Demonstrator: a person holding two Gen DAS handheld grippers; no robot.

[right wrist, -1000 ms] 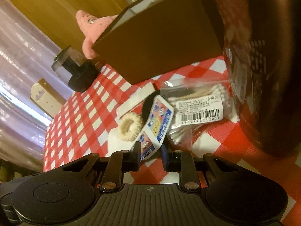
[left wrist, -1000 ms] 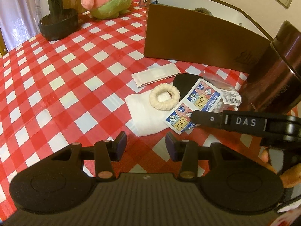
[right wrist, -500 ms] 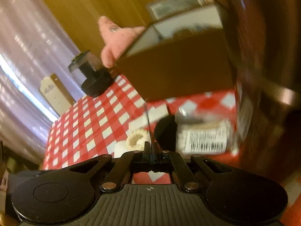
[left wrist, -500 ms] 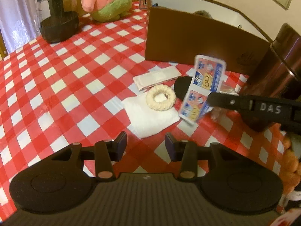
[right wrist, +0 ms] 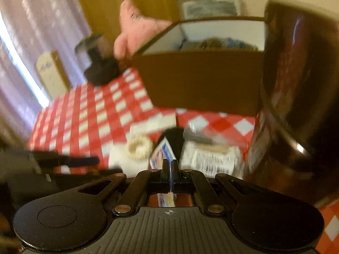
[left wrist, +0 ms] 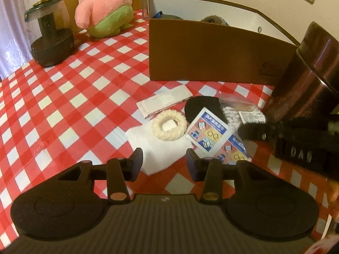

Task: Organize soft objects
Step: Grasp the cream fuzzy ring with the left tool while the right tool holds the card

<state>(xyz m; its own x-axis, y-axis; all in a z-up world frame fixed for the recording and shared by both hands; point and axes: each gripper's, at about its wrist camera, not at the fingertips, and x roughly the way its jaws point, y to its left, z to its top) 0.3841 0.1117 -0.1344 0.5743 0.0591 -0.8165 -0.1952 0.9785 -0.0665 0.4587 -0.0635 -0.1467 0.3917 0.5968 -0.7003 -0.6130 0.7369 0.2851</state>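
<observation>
From the left wrist view, the left gripper (left wrist: pixel 164 165) hangs over the red-and-white checked worktop (left wrist: pixel 63 97) with its jaws about half open and nothing between them. Just ahead of it lies a small heap of soft things: one white folded cloth (left wrist: pixel 156 148), one cream fluffy hair ring (left wrist: pixel 169 124) resting on the cloth, one flat white packet (left wrist: pixel 164 101) behind them, one black round pad (left wrist: pixel 201 108), and one clear bag of cotton swabs (left wrist: pixel 239 112) with a barcode label. One blue printed tissue pack (left wrist: pixel 214 139) lies partly over the black pad, its near end touching the cloth. Behind stands one brown cardboard box (left wrist: pixel 211 57) with furry items showing over its rim (too hidden to count). One pink plush star (left wrist: pixel 103 8) and one dark glass-topped appliance (left wrist: pixel 49 36) stand at the far left; one glossy brown container (left wrist: pixel 303 80) rises at the right. The right gripper's dark body (left wrist: pixel 296 146) enters from the right edge.

From the right wrist view (blurred), the right gripper (right wrist: pixel 170 165) has its jaws pressed together on the edge of the tissue pack (right wrist: pixel 162 154), a thin sheet of which runs between them. The hair ring (right wrist: pixel 138 148), swab bag (right wrist: pixel 211 158), box (right wrist: pixel 201 82) and plush star (right wrist: pixel 135 29) lie beyond; the brown container (right wrist: pixel 296 84) fills the right side.
</observation>
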